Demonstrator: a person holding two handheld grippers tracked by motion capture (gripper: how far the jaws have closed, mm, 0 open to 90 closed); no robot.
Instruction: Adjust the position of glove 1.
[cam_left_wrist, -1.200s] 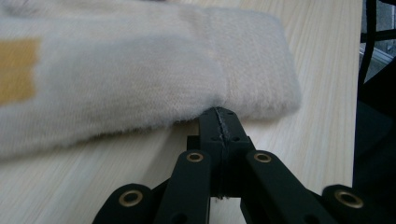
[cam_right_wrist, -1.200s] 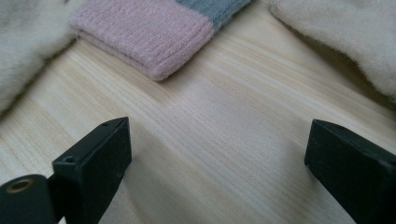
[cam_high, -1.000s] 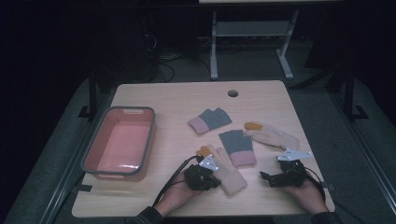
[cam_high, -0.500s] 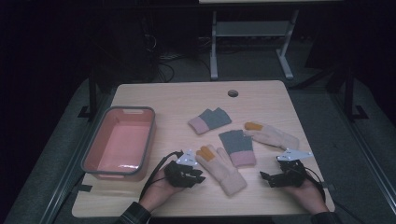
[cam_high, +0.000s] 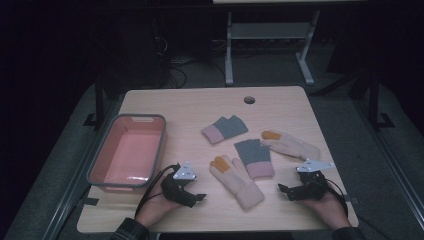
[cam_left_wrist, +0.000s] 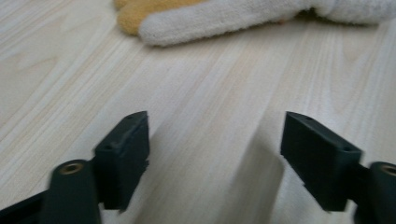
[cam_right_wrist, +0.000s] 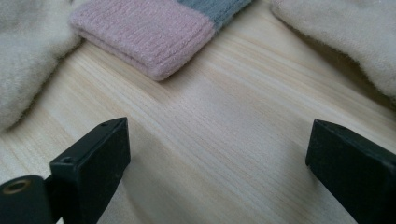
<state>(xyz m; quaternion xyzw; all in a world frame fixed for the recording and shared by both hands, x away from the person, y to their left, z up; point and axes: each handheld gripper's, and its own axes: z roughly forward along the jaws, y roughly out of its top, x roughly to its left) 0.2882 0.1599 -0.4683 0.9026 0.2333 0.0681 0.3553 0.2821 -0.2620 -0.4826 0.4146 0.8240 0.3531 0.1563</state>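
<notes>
Withdrawn toward the tray side since the earlier frames: left gripper, formerly over the near cream glove, now on bare table just left of it, jaws just opened wide, nothing between them in the left gripper view, only wood grain, with the glove's cream finger and orange tip lying ahead. Unchanged in place: right gripper at the near right edge, jaws likewise spread apart and empty, facing the pink cuff of the grey glove. Lying flat mid-table, none lifted: near cream glove with orange fingertip, grey glove touching its right side, second cream glove beyond, second grey glove farther back and apart. Empty pink tray at the left, well apart from the gloves. Probable reading: a release just completed, cream glove set down, no glove yet in the tray, next grasp still to be chosen
</notes>
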